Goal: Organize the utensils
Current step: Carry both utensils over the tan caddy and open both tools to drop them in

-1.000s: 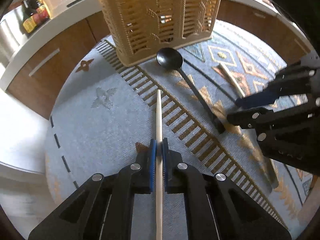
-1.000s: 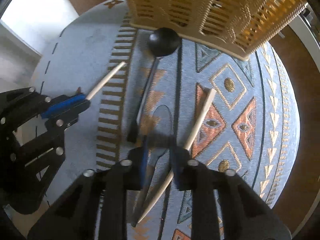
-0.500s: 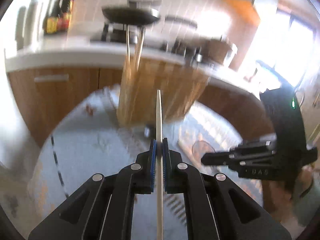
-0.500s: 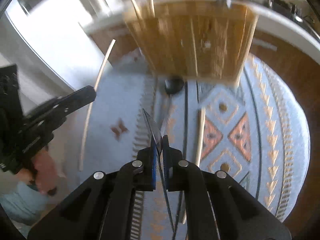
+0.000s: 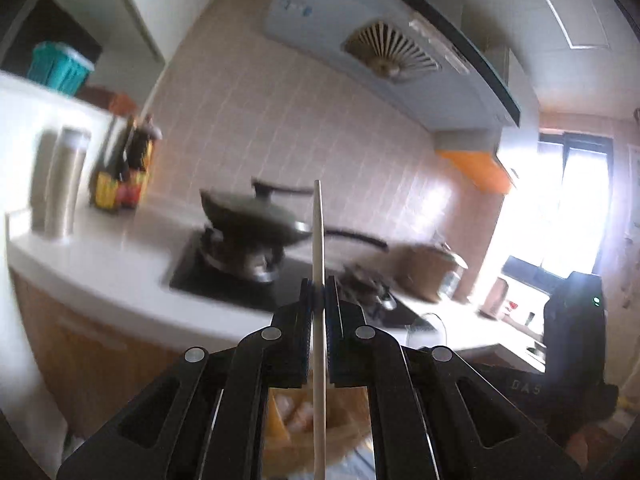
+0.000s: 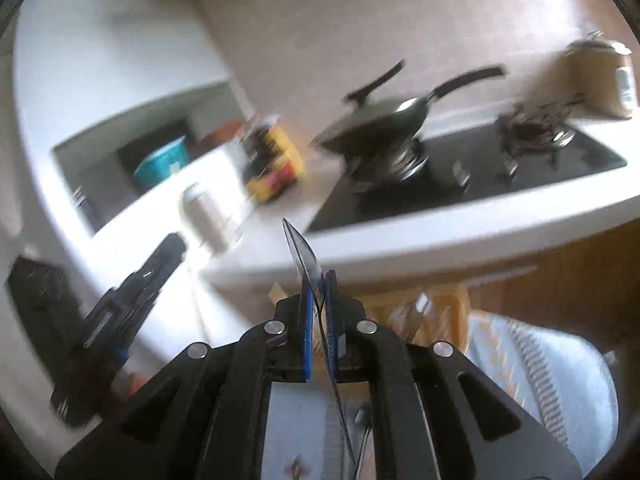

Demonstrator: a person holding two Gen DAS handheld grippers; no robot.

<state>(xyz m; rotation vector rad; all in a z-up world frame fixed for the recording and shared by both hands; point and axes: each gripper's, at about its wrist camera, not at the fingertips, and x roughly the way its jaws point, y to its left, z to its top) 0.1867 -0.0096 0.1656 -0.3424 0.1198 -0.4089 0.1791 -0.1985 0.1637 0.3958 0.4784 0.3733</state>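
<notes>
Both grippers have risen from the rug within the last second, each carrying a utensil; the views, which a second ago looked down on the patterned rug and the foot of the basket, now look across at the stove counter with its wok. The pick-up thus appears complete, and the likely next step is to carry both pieces over the basket and lower them in. Left gripper: jaws pressed together on a wooden chopstick, which runs straight out between the pads and back beneath the gripper. Right gripper: jaws have just closed and now pinch a clear plastic spoon by its handle, the bowl projecting ahead, turned edge-on. The basket lies low in both views, below and just beyond the fingers; motion blur hides its compartments.
</notes>
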